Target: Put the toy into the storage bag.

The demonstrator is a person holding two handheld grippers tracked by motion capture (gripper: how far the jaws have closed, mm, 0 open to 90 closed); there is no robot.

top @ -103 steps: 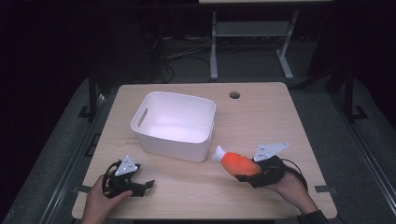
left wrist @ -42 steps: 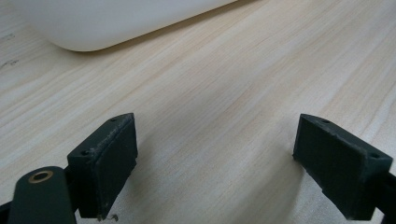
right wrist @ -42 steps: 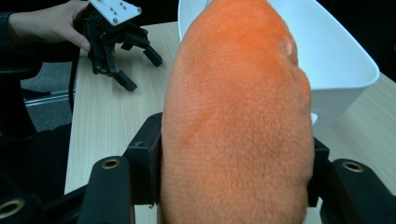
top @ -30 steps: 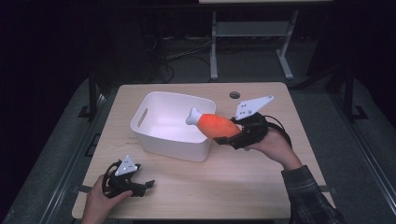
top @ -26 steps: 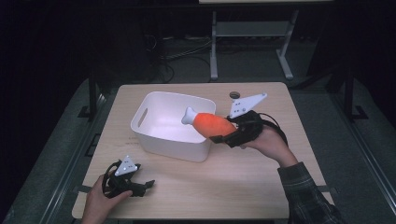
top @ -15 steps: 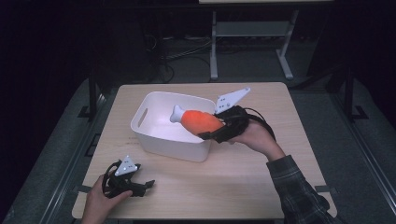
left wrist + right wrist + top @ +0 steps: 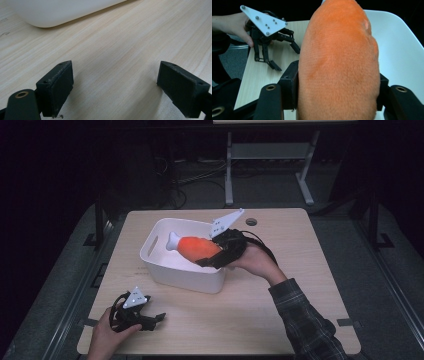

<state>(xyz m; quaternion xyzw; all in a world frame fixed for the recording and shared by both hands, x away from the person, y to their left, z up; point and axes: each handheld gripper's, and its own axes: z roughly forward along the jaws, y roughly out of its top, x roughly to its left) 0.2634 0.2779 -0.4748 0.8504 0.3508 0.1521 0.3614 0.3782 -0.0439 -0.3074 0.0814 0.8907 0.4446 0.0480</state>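
So at this point we had the right gripper [image 7: 210, 261] clamped on the orange plush drumstick [image 7: 199, 247], jaws pressing into its fuzzy sides from both flanks, which the right gripper view [image 7: 337, 92] made pretty obvious. The toy [image 7: 338, 62] was held up over the white bin [image 7: 165, 270], roughly above its middle, with its pale bone end pointing toward 10 o'clock in the high view and the fat orange end at the 4 o'clock side, tucked into the jaws. We couldn't tell whether it touched the bin floor; it looked held above it. The person's hand came in over the bin's right rim from about 4 o'clock.

The left gripper [image 7: 152, 319] was resting on the wooden table [image 7: 300, 270] near the front left corner, around 7 o'clock from the bin and clear of it. Its jaws stood wide apart with just bare wood between them in the left gripper view [image 7: 115, 85], and the bin's curved white wall [image 7: 62, 12] sat up at 11 o'clock there.
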